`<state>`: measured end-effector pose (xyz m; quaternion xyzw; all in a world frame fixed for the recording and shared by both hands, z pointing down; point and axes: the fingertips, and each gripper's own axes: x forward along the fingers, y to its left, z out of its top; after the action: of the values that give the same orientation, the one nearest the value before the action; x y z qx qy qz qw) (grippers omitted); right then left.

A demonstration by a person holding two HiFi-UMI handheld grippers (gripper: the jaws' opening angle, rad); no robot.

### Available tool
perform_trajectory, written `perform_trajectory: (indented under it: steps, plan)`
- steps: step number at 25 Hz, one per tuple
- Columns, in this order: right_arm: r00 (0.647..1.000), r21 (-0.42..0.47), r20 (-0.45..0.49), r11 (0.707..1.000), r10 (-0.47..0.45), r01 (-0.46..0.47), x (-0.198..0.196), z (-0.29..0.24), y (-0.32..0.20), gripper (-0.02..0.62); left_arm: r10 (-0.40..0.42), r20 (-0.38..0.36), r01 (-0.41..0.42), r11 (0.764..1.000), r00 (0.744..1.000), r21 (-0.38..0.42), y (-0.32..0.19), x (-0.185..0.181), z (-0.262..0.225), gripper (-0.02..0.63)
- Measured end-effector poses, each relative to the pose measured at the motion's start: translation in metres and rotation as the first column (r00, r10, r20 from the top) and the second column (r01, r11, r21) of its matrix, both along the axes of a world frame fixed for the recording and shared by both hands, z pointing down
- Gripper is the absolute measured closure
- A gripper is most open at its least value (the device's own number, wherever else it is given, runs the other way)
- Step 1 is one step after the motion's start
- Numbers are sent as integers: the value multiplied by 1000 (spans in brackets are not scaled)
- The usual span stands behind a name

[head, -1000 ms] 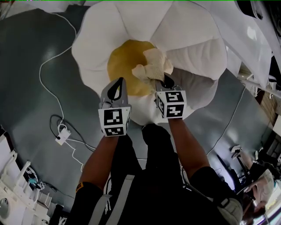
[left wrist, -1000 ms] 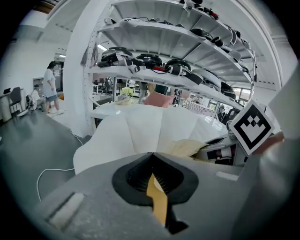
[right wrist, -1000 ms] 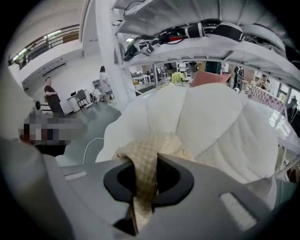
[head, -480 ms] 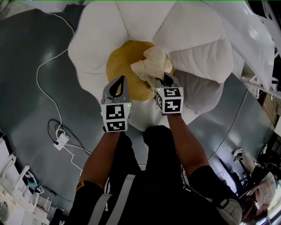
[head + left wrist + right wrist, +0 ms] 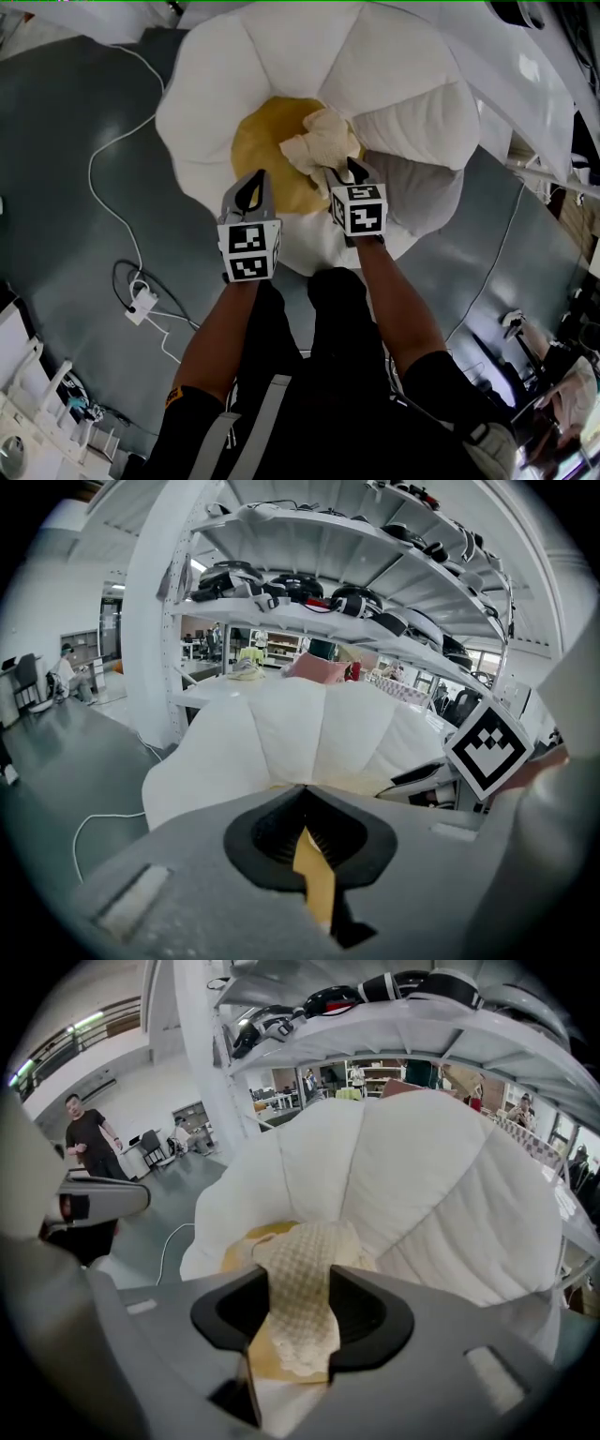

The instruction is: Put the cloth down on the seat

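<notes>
The seat (image 5: 281, 47) is a big flower-shaped cushion with white petals and a yellow centre (image 5: 262, 141). A cream waffle cloth (image 5: 322, 142) lies bunched on the right side of that centre. My right gripper (image 5: 347, 169) is at the cloth's near edge. Its jaws are opening, and in the right gripper view (image 5: 298, 1283) a strip of the cloth (image 5: 300, 1260) still runs loosely between them. My left gripper (image 5: 255, 178) hovers over the yellow centre to the left of the cloth. In its own view (image 5: 305, 799) it is shut and holds nothing.
A white cable (image 5: 103, 150) and a plug adapter (image 5: 142, 302) lie on the grey floor left of the seat. White shelving (image 5: 309, 583) with dark gear rises behind the cushion. A person (image 5: 89, 1133) stands far off to the left.
The cloth has settled a little lower onto the yellow centre. Both grippers have stayed nearly in place over the seat.
</notes>
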<state>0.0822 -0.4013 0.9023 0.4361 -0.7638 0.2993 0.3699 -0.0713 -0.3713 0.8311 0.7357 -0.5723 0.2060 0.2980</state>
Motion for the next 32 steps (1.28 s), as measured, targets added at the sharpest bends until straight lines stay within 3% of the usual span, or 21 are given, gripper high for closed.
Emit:
perform_trajectory:
  steps: [9, 14, 20, 32]
  plan:
    - [999, 39, 13, 998, 39, -39, -3, -124, 20, 425, 24, -10, -24, 1000, 1000, 13, 14, -6, -109, 604]
    - [997, 82, 31, 994, 75, -77, -12, -194, 31, 478, 41, -19, -41, 999, 999, 28, 25, -15, -165, 604]
    - [984, 143, 56, 975, 167, -173, -20, -262, 47, 593, 74, -36, -72, 995, 997, 67, 37, -27, -222, 604]
    - [953, 204, 127, 933, 275, -296, -36, -353, 104, 594, 221, -14, -216, 966, 975, 142, 68, -27, -294, 605]
